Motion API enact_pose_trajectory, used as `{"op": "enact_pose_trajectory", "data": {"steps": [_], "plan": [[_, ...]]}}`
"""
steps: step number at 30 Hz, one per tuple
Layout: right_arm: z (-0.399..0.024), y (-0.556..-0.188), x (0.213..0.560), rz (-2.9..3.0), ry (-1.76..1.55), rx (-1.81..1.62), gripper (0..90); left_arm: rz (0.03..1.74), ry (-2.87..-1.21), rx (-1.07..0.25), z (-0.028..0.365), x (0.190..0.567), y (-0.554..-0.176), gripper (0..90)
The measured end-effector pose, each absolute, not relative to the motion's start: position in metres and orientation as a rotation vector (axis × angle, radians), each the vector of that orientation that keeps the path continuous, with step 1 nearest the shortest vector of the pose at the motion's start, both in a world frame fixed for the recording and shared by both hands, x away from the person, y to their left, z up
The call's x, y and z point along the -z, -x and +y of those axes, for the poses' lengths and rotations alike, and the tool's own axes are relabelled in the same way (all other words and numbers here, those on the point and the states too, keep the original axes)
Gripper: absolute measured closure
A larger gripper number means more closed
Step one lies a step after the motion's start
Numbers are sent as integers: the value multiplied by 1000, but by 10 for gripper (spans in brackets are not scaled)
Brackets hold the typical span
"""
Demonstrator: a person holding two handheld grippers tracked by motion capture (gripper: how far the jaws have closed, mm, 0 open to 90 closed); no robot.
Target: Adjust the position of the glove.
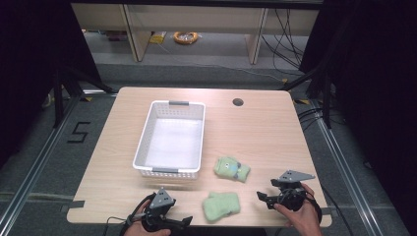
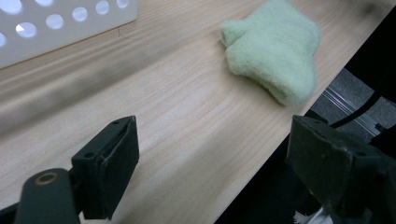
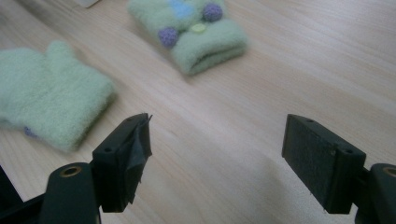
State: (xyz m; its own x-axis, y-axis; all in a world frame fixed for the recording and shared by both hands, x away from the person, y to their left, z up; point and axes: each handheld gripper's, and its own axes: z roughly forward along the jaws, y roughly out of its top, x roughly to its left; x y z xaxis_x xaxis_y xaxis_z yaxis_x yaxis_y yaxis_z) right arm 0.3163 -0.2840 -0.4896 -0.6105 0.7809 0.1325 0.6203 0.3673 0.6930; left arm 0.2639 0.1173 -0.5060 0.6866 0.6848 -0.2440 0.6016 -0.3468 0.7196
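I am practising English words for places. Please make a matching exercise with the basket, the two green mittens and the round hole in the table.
Things:
1. white basket
2. plain green mitten
3. green mitten with coloured dots
4. round hole

Places:
A. far right part of the table
B. near edge, between the two grippers
C. left of centre, empty
D. just right of the basket's near corner

Pairs: 1-C, 2-B, 3-D, 4-A

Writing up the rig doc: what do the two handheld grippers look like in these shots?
Both are black. The left gripper and right gripper each carry a grey three-cornered plate on top, and a dark cable trails from the left one. In the gripper views, each has two blocky black jaws with flat pads and screw holes; brass-coloured eyelets sit in the arms behind them. No sleeves are visible.
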Motion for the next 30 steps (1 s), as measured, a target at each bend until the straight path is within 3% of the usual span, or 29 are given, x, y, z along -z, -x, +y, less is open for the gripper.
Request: {"op": "enact_pose_trajectory", "data": {"steps": [7,15,18,30], "plan": [[-283,-317,489,2411,-1218,-1094,249,961,-2077,-126,119,505,-265,163],[-276,-315,483,2443,-1162,-1149,325,1000,-2012,-84,114,505,-266,163],[-270,-313,479,2462,-1090,-1163,391,995,-2003,-66,108,505,-267,170],[-237,-314,471,2575,-957,-1189,552,936,-2011,11,79,496,-282,344]]}}
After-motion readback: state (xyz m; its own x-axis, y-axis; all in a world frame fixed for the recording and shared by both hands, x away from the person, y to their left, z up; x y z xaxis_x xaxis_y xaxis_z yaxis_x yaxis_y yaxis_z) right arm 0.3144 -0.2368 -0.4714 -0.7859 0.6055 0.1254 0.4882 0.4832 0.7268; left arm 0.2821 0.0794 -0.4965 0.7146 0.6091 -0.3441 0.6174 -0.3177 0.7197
